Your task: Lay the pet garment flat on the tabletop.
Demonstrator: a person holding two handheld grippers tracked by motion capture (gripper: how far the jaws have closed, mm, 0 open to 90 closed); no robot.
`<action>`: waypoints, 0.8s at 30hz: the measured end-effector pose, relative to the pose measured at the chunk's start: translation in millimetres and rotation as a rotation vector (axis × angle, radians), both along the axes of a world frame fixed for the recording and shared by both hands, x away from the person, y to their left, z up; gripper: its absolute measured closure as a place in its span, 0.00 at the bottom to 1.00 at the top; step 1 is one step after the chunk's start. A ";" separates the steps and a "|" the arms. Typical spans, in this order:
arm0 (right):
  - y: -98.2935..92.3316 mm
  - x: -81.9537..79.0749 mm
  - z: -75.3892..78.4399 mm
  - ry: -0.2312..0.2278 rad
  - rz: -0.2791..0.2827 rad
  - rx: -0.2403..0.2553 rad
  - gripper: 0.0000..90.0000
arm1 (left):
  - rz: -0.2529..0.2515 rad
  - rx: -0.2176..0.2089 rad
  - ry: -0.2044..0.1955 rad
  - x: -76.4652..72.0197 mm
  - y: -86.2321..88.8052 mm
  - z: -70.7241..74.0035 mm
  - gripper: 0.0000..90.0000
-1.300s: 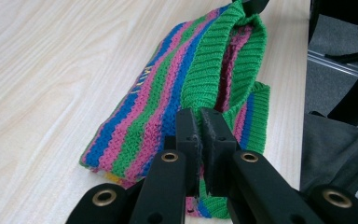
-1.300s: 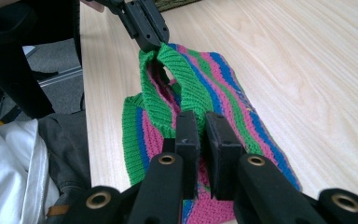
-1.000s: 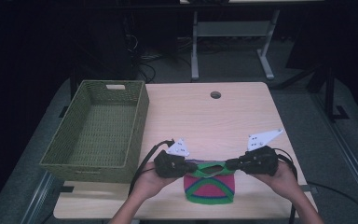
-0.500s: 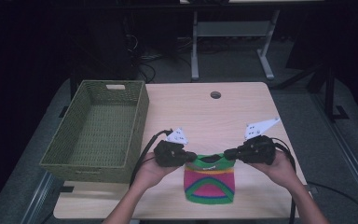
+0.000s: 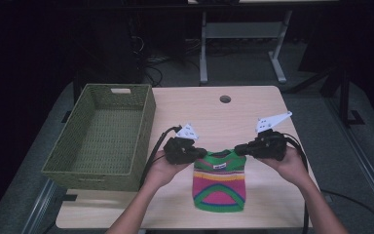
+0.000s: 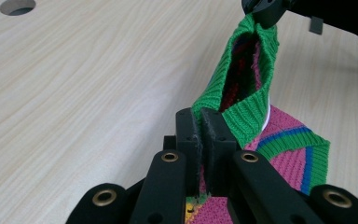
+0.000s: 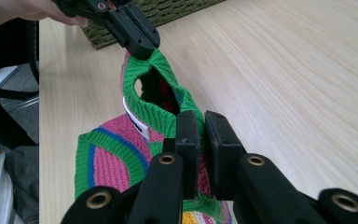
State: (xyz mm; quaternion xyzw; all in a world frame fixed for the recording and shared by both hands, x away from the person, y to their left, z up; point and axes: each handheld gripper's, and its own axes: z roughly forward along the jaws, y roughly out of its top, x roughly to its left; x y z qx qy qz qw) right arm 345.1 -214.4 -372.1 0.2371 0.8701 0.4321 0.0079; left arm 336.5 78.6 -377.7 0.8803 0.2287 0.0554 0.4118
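While pinched, sweater [image 5: 219, 181] between both jaws

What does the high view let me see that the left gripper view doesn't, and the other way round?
The high view adds the green woven basket left of the work, both hands and the whole striped knit sweater lying on the table.

The left gripper view adds a close look at the left gripper, jaws shut on the green neck rib, and the collar's dark inside.

Both show the sweater, the wooden table, its round hole and the right gripper gripping the collar's other end.
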 end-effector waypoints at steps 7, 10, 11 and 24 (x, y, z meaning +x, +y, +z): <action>-1.5 13.1 -1.9 0.016 -0.023 0.007 0.93 | 0.040 -0.031 0.015 10.7 -1.6 -1.1 0.96; -2.5 18.6 -4.3 0.026 -0.036 0.005 0.93 | 0.058 -0.044 0.029 16.4 -2.1 -3.9 0.96; -2.7 20.3 -5.0 0.029 -0.041 0.007 0.93 | 0.061 -0.047 0.025 18.9 -1.7 -4.7 0.96; -1.6 38.4 -13.8 0.061 -0.080 0.005 0.93 | 0.114 -0.058 0.020 35.8 -2.8 -11.7 0.96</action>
